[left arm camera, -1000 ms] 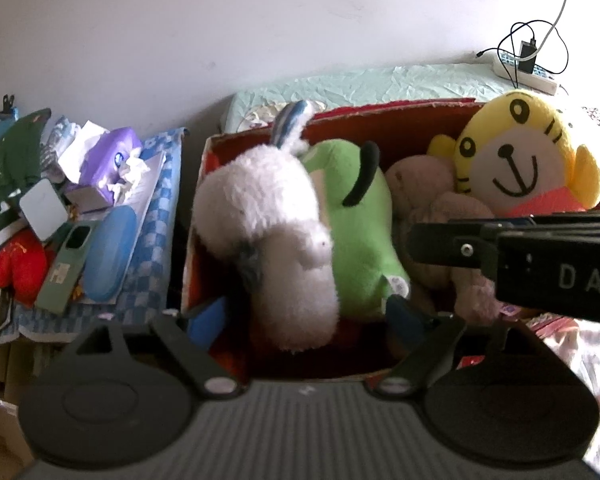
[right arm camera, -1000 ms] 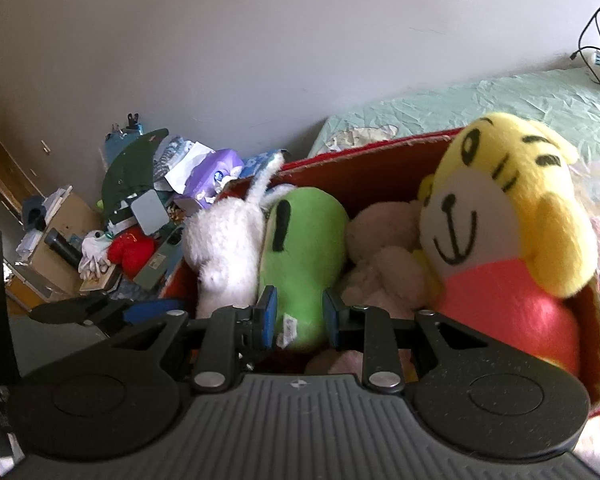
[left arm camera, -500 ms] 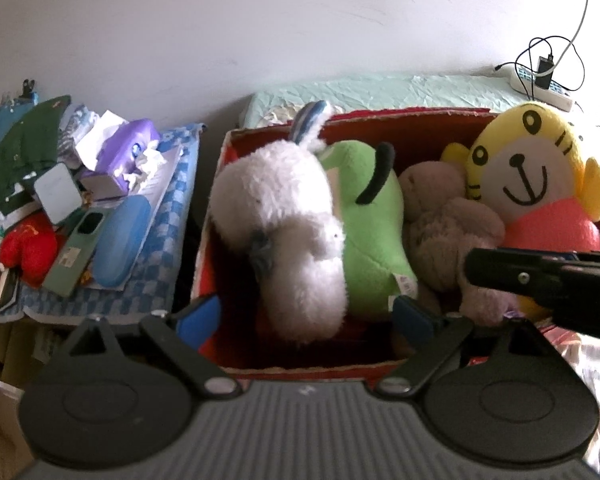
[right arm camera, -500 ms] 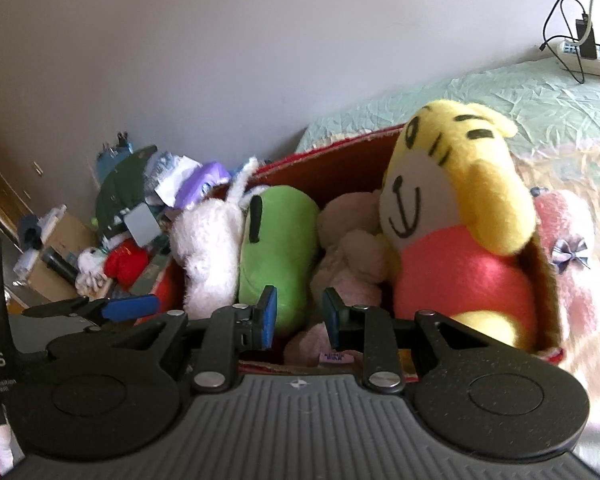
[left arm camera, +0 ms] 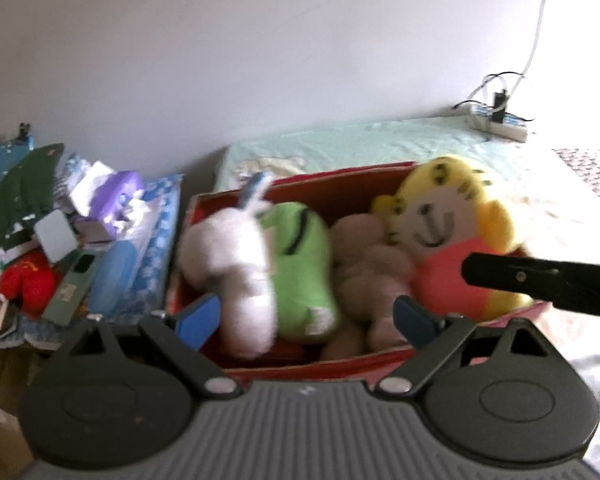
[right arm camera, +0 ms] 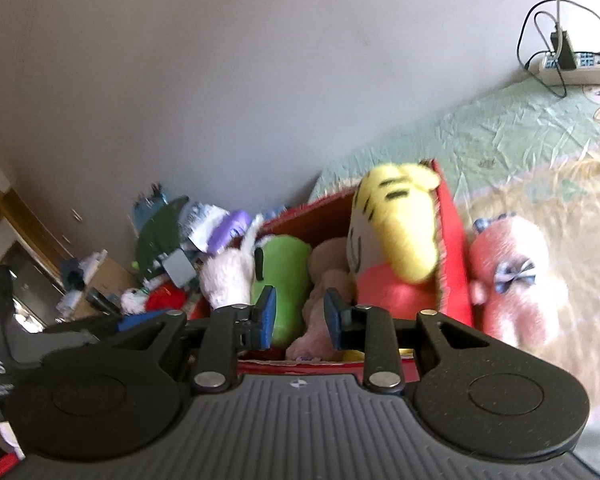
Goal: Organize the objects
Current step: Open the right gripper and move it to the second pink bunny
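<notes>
While both grippers hover at the near side of the open red cardboard box point(left arm camera: 380, 178) on the bed point(right arm camera: 520, 128), neither one has hold of anything. The left gripper point(left arm camera: 306, 320) has its blue-padded jaws spread wide, with the fluffy white plush rabbit point(left arm camera: 232, 256) and the bright green plush toy point(left arm camera: 300, 260) seen between them but untouched. The right gripper point(right arm camera: 298, 318) has its jaws partly apart, a narrow gap between the pads and nothing in it. Packed side by side in the box, from left to right, are the rabbit, the green toy, a beige plush bear point(left arm camera: 364, 264) and a yellow plush tiger in a coral-pink shirt point(left arm camera: 448, 236). Just outside the box's right wall a pink plush toy with a checked blue bow point(right arm camera: 512, 276) lies on the bed. Far right, against the wall, sits a white power strip point(right arm camera: 576, 66). Left of the box, a cluttered pile holds a purple tissue pack point(left arm camera: 114, 196).
</notes>
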`<state>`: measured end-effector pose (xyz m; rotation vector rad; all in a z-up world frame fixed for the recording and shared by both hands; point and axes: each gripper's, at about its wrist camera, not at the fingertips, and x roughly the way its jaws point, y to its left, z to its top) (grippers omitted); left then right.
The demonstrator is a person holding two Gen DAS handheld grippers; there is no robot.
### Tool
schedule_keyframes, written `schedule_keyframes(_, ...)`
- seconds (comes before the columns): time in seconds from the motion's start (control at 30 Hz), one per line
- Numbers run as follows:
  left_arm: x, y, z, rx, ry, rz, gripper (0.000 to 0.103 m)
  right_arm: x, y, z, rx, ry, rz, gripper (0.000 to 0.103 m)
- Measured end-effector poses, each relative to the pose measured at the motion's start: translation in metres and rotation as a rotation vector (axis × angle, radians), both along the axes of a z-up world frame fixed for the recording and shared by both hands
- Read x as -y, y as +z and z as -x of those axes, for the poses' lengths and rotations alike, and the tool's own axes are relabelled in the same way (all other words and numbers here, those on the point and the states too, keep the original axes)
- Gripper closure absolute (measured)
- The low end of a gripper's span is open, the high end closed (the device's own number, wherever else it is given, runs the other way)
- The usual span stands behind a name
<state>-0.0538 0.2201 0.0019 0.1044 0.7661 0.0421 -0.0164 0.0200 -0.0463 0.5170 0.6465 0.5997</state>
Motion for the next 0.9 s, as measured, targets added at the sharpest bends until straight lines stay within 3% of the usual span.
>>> schedule_keyframes(0.27,0.061,0.005,0.009,0.018,-0.113,0.066,0.011,0.07,-0.006,-0.004,-0.021,-0.088,0.003,0.073)
schedule_keyframes(0.43,0.098,0.002,0.007,0.008,-0.188,0.124,0.013,0.102,-0.032,-0.018,-0.089,-0.125,0.083,0.07)
schedule_keyframes(0.63,0.141,-0.012,0.005,-0.031,-0.253,0.121,0.014,0.117,-0.075,-0.035,-0.169,-0.067,0.157,0.068)
schedule_keyframes(0.9,0.16,-0.037,-0.003,-0.138,-0.213,0.152,0.017,0.117,-0.117,-0.064,-0.268,0.029,0.081,0.064)
